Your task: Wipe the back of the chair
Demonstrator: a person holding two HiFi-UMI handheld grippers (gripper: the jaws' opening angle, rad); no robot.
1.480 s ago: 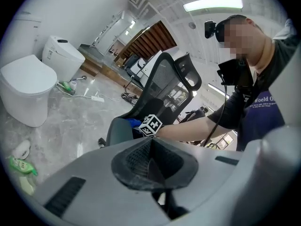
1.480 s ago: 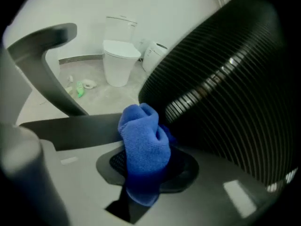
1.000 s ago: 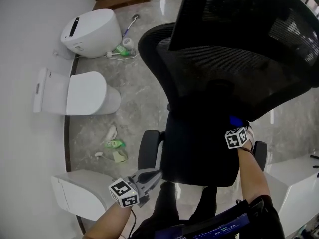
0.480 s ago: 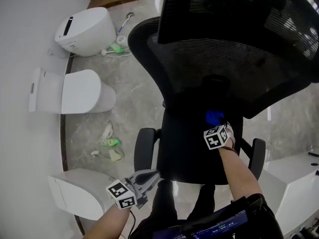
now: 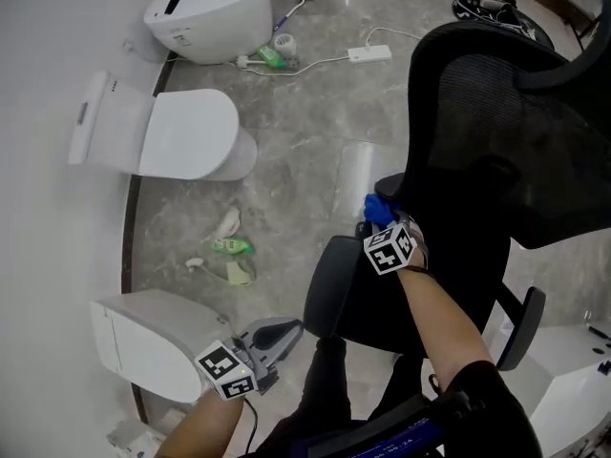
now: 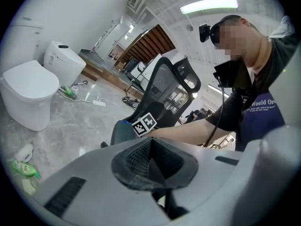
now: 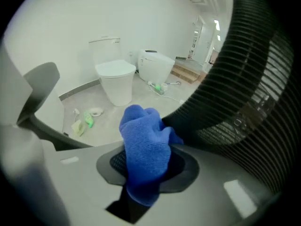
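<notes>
A black mesh office chair [image 5: 496, 151] stands at the right of the head view, its back [image 7: 249, 98] filling the right of the right gripper view. My right gripper [image 5: 380, 219] is shut on a blue cloth [image 7: 143, 147], which lies against the left edge of the chair back [image 6: 162, 86]. The blue cloth [image 5: 377, 208] shows just above the right gripper's marker cube [image 5: 391, 248]. My left gripper [image 5: 277, 335] hangs low at the left, away from the chair, shut with nothing in it. The left gripper view shows the right marker cube [image 6: 144, 124] and the person's arm.
Two white toilets [image 5: 177, 141] [image 5: 210, 12] stand on the grey marble floor at the left. A third white fixture [image 5: 143, 342] is near my left gripper. Green and white litter [image 5: 224, 256] lies between them. A power strip [image 5: 370, 53] and cable lie at the top.
The chair has turned and swung right in the head view. My right gripper with the cloth has moved left to the edge of the back. The left gripper has stayed low.
</notes>
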